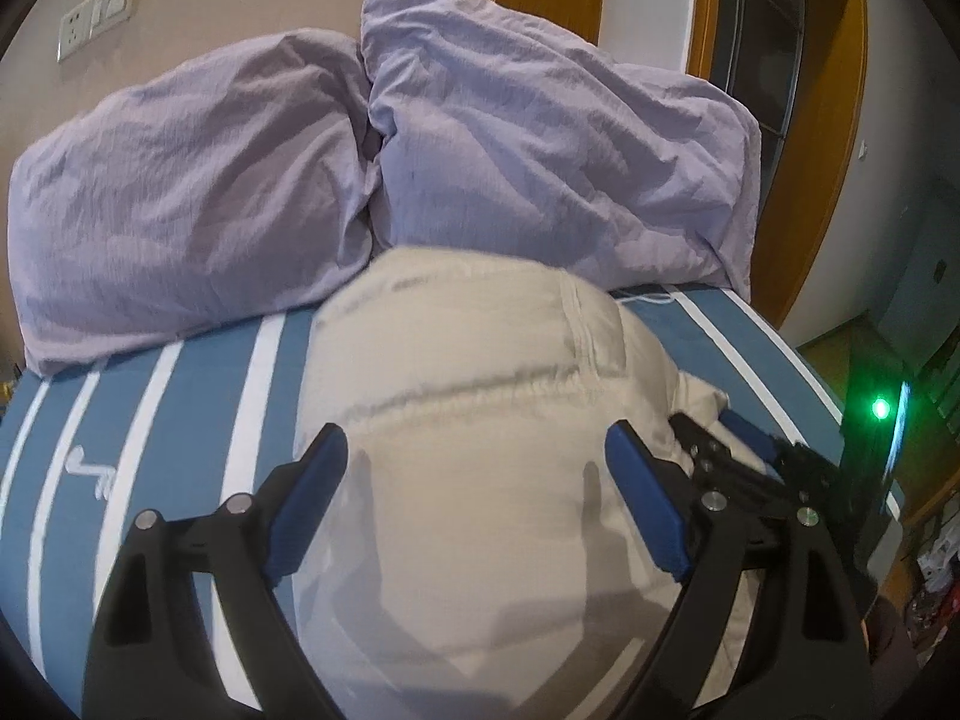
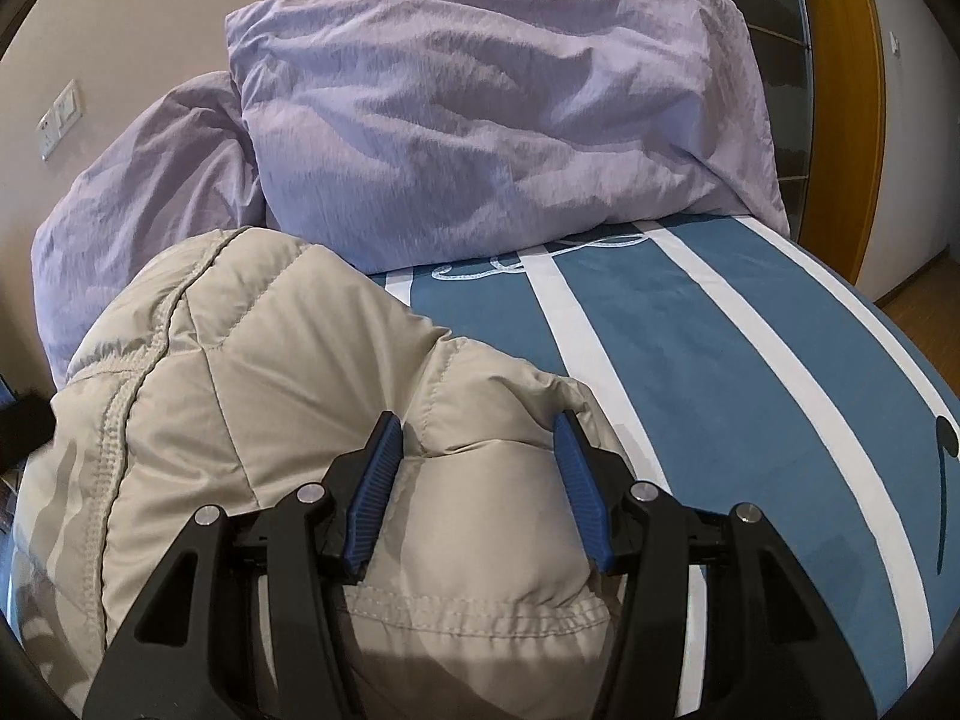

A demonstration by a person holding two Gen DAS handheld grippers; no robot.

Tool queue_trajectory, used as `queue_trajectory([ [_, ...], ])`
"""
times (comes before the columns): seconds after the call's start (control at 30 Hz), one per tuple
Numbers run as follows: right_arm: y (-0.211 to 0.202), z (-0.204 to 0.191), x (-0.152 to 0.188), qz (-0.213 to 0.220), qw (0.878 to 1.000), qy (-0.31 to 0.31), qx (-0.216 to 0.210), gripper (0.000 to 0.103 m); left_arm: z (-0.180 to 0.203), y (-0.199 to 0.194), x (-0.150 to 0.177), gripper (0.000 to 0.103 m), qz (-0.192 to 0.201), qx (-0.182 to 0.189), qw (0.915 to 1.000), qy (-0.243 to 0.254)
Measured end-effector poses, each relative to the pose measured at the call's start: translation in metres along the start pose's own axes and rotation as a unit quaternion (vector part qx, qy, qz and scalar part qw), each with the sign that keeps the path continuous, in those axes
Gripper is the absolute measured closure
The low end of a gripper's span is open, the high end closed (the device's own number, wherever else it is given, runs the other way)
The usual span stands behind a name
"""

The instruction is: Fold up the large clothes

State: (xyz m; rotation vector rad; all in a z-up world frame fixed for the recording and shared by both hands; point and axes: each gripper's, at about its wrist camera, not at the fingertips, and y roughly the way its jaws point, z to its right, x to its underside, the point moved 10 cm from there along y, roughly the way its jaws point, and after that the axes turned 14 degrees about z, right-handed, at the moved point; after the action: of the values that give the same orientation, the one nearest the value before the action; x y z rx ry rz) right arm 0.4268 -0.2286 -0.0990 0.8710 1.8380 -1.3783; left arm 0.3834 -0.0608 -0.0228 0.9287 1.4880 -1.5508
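The left gripper (image 1: 474, 462) hangs over the beige quilted jacket (image 1: 468, 420), jaws spread wide with the cloth between them. The jacket lies bunched on the blue-and-white striped bed (image 2: 750, 372) before two lilac pillows (image 2: 480, 120). The right gripper (image 2: 477, 450) sits at the jacket's right edge, jaws spread either side of a puffy fold.

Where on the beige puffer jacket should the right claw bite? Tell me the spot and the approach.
Take the puffed fold of the jacket that bulges between the open pads of the right claw, near the stitched hem. Come in low from the near side, along the bed. That ridge stands proud and thick, so it probably pinches more easily than the flat quilted panels.
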Motion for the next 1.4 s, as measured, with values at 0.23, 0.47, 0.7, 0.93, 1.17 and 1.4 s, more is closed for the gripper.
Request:
queue_trajectory([
  [0.23, 0.0, 0.0, 0.0, 0.001, 1.0, 0.001, 0.0, 0.049, -0.008, 0.022, -0.022, 0.015, 0.009, -0.047, 0.9984, 0.031],
  [0.47, 0.0, -0.004, 0.001, 0.006, 1.0, -0.009, 0.003, 0.049, -0.016, 0.048, 0.002, 0.013, -0.021, -0.055, 0.9978, 0.03],
  [0.7, -0.001, -0.005, 0.0, 0.01, 1.0, -0.013, 0.005, 0.048, -0.016, 0.053, 0.013, 0.008, 0.003, -0.074, 0.9962, 0.047],
  [0.93, -0.002, -0.005, -0.001, 0.013, 1.0, -0.017, 0.009, 0.047, -0.017, 0.058, 0.02, 0.007, 0.015, -0.083, 0.9949, 0.056],
  [1.17, -0.001, -0.005, -0.001, 0.011, 1.0, -0.021, 0.012, 0.047, -0.019, 0.062, 0.023, 0.007, 0.009, -0.083, 0.995, 0.055],
  [1.4, 0.004, -0.004, 0.002, -0.006, 1.0, -0.02, 0.013, 0.047, -0.019, 0.066, 0.025, 0.007, -0.007, -0.084, 0.9947, 0.058],
])
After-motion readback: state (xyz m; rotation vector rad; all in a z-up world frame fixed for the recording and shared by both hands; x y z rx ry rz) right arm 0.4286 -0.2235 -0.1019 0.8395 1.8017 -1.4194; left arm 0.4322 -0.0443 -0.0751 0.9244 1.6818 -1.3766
